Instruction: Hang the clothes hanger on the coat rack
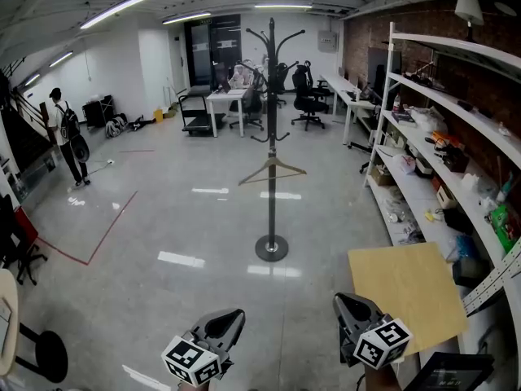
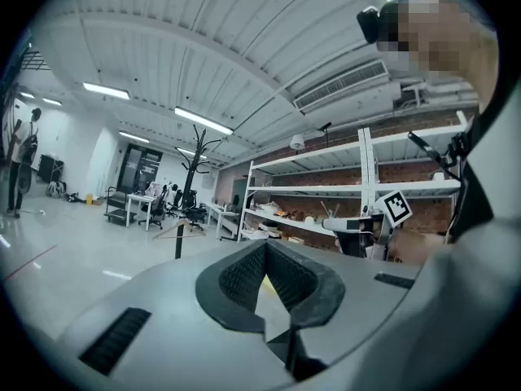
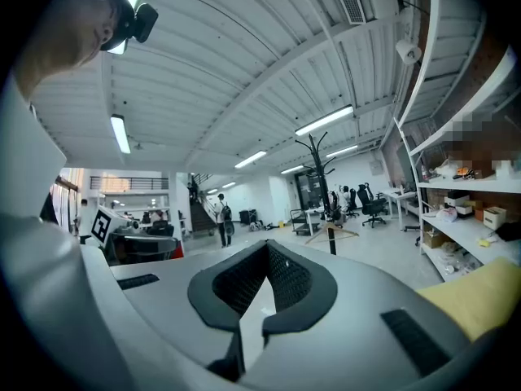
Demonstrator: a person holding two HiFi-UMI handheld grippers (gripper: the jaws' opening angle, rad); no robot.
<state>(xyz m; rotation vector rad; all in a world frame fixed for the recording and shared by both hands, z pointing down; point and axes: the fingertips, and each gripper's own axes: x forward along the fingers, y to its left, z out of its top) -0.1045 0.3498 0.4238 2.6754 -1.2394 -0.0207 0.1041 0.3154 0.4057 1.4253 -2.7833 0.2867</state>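
The left gripper (image 1: pixel 232 316) and right gripper (image 1: pixel 346 302) sit at the bottom edge of the head view, each a grey plastic wedge with a black-and-white marker cube. In each gripper's own view the ribbed black pads meet at the tip: both pairs of jaws are closed on nothing. Beyond them spreads a polished grey floor (image 1: pixel 163 218) that mirrors the ceiling lights. Along the right side runs a white shelf unit (image 1: pixel 456 112) against a brick wall, its boards crowded with boxes and small mixed items too small to name. A flat tan cardboard sheet (image 1: pixel 407 287) lies at lower right, just beside the right gripper. At centre stands the coat rack (image 1: pixel 271 210), a slim dark pole on a round base with curved hooks at the top and a ring of shorter pegs lower down. The clothes hanger (image 1: pixel 272 169), a pale wooden triangle, hangs against the pole just under those lower pegs, well apart from both grippers.
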